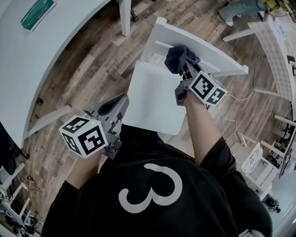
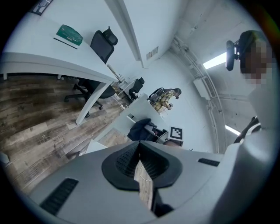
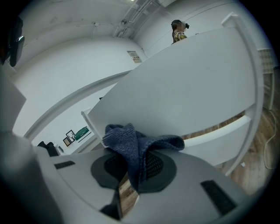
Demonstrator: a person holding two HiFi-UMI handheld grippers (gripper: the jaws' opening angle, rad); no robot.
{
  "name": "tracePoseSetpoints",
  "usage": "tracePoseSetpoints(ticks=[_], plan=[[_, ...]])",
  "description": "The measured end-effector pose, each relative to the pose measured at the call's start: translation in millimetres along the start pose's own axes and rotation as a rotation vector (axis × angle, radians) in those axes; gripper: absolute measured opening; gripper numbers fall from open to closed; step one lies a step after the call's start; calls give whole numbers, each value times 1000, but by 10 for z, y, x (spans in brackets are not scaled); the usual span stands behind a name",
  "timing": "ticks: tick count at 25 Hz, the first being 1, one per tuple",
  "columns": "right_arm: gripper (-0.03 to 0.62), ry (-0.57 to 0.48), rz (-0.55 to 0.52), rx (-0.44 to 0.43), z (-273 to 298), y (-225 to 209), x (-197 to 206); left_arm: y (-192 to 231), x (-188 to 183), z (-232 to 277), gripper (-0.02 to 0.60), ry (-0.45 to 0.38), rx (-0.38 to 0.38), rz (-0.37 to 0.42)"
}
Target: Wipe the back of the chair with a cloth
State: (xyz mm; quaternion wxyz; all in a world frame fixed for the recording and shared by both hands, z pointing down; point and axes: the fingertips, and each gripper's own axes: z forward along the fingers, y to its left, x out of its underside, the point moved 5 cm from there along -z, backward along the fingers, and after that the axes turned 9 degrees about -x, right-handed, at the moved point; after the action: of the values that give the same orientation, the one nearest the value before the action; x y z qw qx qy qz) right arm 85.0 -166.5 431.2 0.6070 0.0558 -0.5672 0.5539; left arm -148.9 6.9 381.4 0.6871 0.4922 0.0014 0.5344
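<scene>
The white chair stands in front of me, its seat [image 1: 152, 99] below and its backrest [image 1: 209, 52] beyond. My right gripper [image 1: 187, 67] is shut on a dark blue cloth [image 1: 180, 58], which lies bunched against the near face of the backrest towards its left end. In the right gripper view the cloth [image 3: 133, 144] hangs out of the shut right gripper [image 3: 132, 170], just before the broad white backrest [image 3: 188, 87]. My left gripper [image 1: 122, 100] hovers by the seat's near left corner, shut with nothing in it. The left gripper view shows the left gripper [image 2: 141, 161] and, farther off, the cloth [image 2: 139, 129].
A large white table [image 1: 51, 51] with a green item [image 1: 37, 13] fills the left; its leg [image 1: 125, 18] stands beyond the chair. A cable [image 1: 240, 99] trails over the wood floor to the right, near other white furniture [image 1: 273, 41]. Office chairs [image 2: 103, 43] and a distant person [image 2: 166, 98] are beyond.
</scene>
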Motion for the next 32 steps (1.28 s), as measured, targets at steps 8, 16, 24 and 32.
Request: tracePoseSetpoints(ticks=[8,16,24,32], plan=[[49,-31,29,45,-434,-469,-94,-339,220,273,14,55,20,33],[49,-72,55,83,-896,-935,-194,-713,392,555,14,101,42,80],[49,-133,176,74,-1213,-1285,-252,-1043,542,697,14,126,45,119],[49,-154,219,47,-1230,-1319,-247,-1166,631,737,14,148,52,149]])
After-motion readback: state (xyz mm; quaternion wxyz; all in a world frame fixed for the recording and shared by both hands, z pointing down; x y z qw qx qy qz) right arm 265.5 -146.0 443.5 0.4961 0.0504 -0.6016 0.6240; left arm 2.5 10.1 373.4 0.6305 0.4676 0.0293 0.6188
